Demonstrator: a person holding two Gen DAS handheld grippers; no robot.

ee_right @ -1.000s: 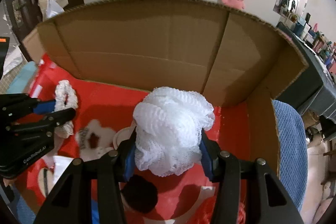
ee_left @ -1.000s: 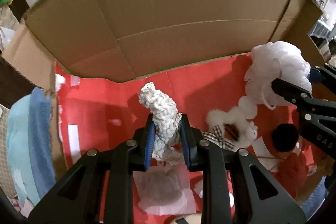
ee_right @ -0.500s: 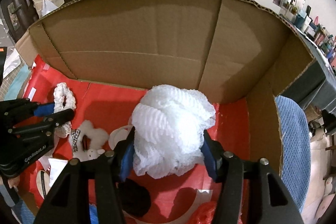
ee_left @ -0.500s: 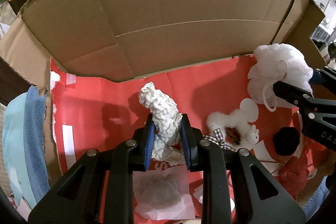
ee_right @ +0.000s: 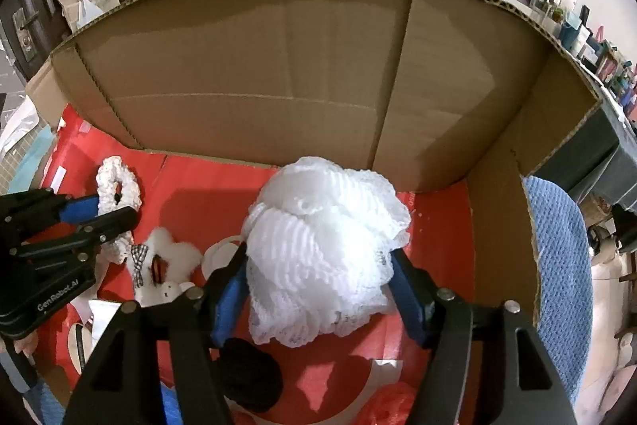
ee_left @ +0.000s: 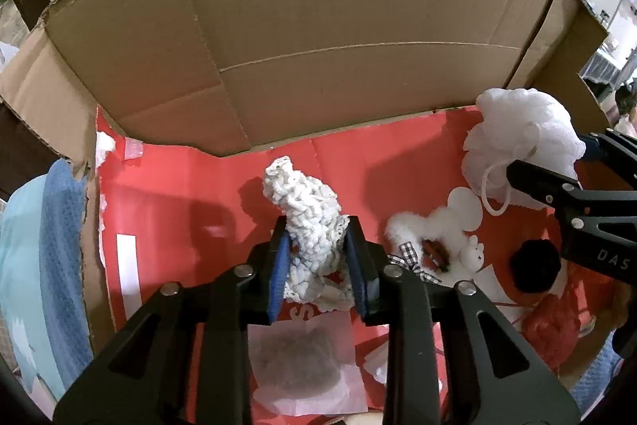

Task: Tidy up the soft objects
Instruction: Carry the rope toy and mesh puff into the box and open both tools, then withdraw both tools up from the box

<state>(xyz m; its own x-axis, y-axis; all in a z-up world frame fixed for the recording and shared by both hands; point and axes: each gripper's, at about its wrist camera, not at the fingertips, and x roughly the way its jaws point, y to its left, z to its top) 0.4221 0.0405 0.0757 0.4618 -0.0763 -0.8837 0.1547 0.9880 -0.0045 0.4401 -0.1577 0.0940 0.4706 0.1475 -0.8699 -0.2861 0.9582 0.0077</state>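
Both pairs of jaws have just been opening, each with a soft thing between its blue pads. At the left gripper [ee_left: 316, 257] the jaws are only slightly parted, and the white crocheted scrunchie [ee_left: 308, 214] is seen standing between them; its sides are touching both pads, so it is taken as held, though loosely. At the right gripper [ee_right: 318, 281] the jaws are about half open, and the white mesh bath sponge [ee_right: 324, 249] is lying between them; its left side is touching the left pad, while a small gap is seen at the right pad, so a firm grip cannot be confirmed. Both things are placed inside the large brown cardboard box [ee_left: 318, 26], over its red printed floor [ee_left: 179, 194], the scrunchie toward the left and the sponge toward the right, near the far wall. Between the two grippers, a small white fluffy toy with a checked bow [ee_left: 430, 237] is lying on the floor. Beside it, a black round pompom [ee_left: 535, 267] is seen under the right gripper. A white paper sheet [ee_left: 306, 365] is lying below the left gripper. A blue knitted cloth [ee_right: 561, 265] is hanging over the right wall of the box.
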